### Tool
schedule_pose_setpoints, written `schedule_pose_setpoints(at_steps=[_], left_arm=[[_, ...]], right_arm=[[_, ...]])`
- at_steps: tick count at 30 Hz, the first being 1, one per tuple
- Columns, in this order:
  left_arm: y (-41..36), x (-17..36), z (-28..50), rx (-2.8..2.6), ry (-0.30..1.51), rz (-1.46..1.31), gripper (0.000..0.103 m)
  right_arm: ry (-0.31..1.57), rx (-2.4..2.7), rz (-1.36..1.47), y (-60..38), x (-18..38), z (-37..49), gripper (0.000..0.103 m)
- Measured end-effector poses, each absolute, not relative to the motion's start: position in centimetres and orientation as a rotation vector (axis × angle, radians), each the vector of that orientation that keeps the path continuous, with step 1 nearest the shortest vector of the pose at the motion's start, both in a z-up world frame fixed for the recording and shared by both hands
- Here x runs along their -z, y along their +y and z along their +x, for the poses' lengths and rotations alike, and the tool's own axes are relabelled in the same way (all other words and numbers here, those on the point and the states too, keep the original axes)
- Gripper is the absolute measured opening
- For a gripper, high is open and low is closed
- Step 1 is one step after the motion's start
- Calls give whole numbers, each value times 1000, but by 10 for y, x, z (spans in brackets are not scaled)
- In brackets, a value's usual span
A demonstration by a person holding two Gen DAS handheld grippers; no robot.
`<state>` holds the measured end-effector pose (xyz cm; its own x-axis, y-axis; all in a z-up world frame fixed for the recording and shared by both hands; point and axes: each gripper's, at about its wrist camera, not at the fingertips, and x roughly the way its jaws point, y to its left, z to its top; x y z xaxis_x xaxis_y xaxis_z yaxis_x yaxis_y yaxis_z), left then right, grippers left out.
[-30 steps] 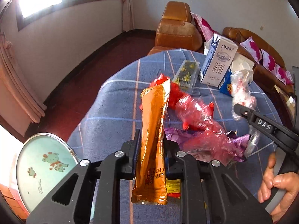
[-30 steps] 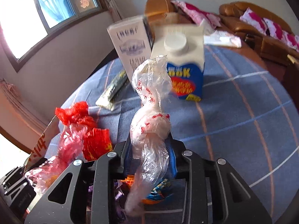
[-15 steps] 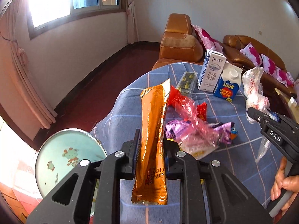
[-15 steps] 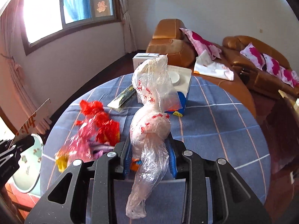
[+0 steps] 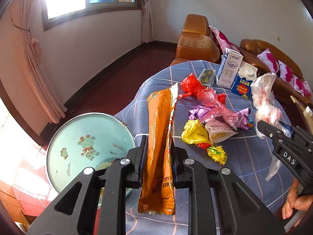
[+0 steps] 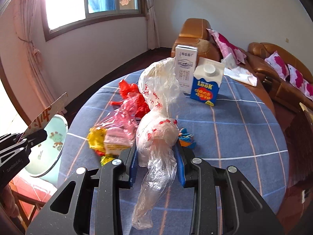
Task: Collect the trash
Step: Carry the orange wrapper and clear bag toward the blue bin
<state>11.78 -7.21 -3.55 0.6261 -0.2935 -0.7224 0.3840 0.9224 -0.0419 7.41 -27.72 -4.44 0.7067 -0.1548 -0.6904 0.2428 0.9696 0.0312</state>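
My left gripper (image 5: 158, 146) is shut on a long orange snack wrapper (image 5: 159, 137) that stands upright between the pads, above the near edge of the round table. My right gripper (image 6: 156, 154) is shut on a knotted clear plastic bag with red print (image 6: 158, 117); that bag (image 5: 264, 101) and gripper (image 5: 273, 133) also show at the right of the left wrist view. Loose trash lies on the blue checked tablecloth (image 6: 244, 133): a red and pink plastic bag (image 5: 207, 98), a purple wrapper (image 5: 197, 111), yellow wrappers (image 5: 195, 133). A round light-blue bin with cartoon animals (image 5: 88, 146) stands on the floor at the left of the table.
A white milk carton (image 6: 184, 68) and a blue carton with a white cap (image 6: 207, 84) stand at the table's far side, a dark flat packet (image 5: 206, 75) beside them. Brown leather sofas with pink cushions (image 6: 273, 66) lie behind. A window and curtain (image 5: 31, 58) are left.
Both grippers have drawn back and up from the trash pile with their loads still held. The bin has come further into the left wrist view, and the right gripper has rolled.
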Motion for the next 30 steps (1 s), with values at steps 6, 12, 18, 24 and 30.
schedule_pose_setpoints(at_steps=[6, 12, 18, 24, 30], left_arm=[[-56, 36, 113, 367, 805, 105, 20], [-41, 38, 110, 344, 813, 88, 20], [-25, 42, 108, 312, 820, 82, 20], [-7, 45, 108, 272, 823, 75, 20], [9, 49, 108, 239, 826, 69, 20]], right_arm=[[764, 187, 105, -259, 47, 76, 33], [779, 152, 104, -242, 52, 80, 33], [791, 100, 103, -218, 57, 83, 33], [798, 37, 84, -189, 59, 91, 33], [806, -5, 60, -166, 61, 97, 33]])
